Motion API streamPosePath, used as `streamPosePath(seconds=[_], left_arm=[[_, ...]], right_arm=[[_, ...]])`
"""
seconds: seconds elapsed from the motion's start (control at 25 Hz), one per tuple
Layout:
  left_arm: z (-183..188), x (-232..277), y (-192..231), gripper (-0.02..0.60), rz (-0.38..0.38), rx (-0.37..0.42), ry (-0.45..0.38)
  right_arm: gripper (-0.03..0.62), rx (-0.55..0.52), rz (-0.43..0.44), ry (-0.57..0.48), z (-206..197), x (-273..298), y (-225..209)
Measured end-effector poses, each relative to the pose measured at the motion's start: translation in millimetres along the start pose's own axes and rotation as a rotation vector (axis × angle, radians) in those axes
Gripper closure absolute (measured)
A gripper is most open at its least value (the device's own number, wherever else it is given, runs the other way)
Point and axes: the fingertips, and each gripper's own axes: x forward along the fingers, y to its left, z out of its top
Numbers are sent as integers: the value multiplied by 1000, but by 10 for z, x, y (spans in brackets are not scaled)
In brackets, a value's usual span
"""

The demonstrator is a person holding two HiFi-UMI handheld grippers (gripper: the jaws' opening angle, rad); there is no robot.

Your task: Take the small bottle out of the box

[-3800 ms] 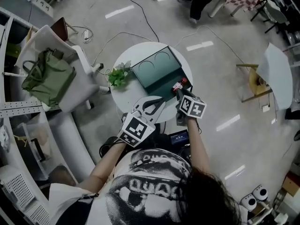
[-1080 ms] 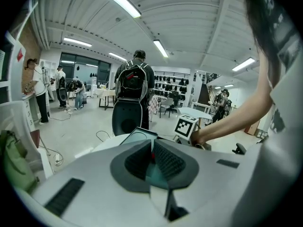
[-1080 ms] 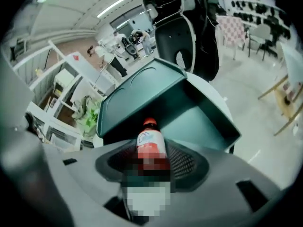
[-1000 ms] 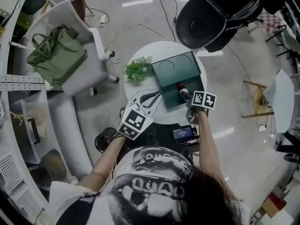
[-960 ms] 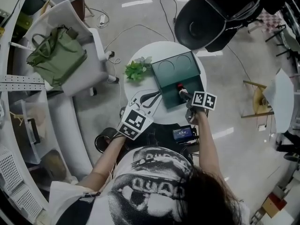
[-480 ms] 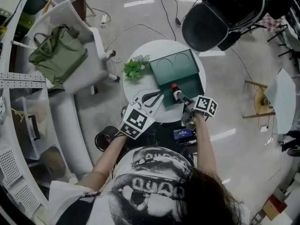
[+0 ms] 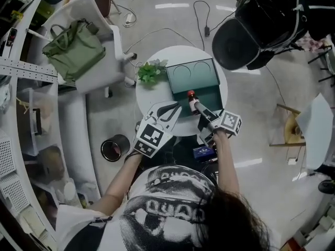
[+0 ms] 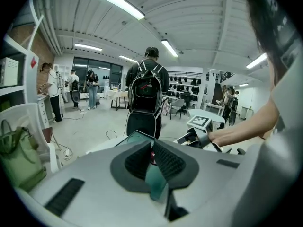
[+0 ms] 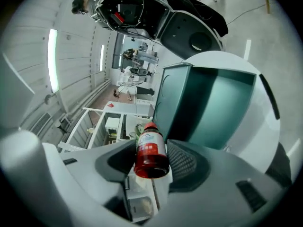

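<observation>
Change: small bottle (image 9: 150, 150) up from inside green box (image 7: 194, 75), now over its near edge | right tongs (image 9: 152, 167): clamped on bottle | left tongs (image 8: 151, 162): pinching box edge | task: nearly done

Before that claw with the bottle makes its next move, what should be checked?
1. Grip on the bottle: ok, the right claw clamps it on both sides.
2. Red cap on: ok.
3. Bottle clear of the box: cannot tell; from above it overlaps the box's front edge.
4. Left claw out of the way: ok, shut and empty, left of the box.
5. Plant clear of both claws: ok, it sits by the lid's left corner.
</observation>
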Motion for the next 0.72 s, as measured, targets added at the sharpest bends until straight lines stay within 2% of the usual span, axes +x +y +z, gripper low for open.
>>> streamPosePath(seconds=[0.28,0.52,0.72], left_arm=[[45,114,-430,555,111,-18,-15],[146,27,-574,557,205,-32,-40],[122,-130,-769,555,306,-70,-59]], right_arm=[[385,15,201,46,114,-355,282],[385,-52,271,118,105,-571,612],[385,-75,308,180,8,-811,698]])
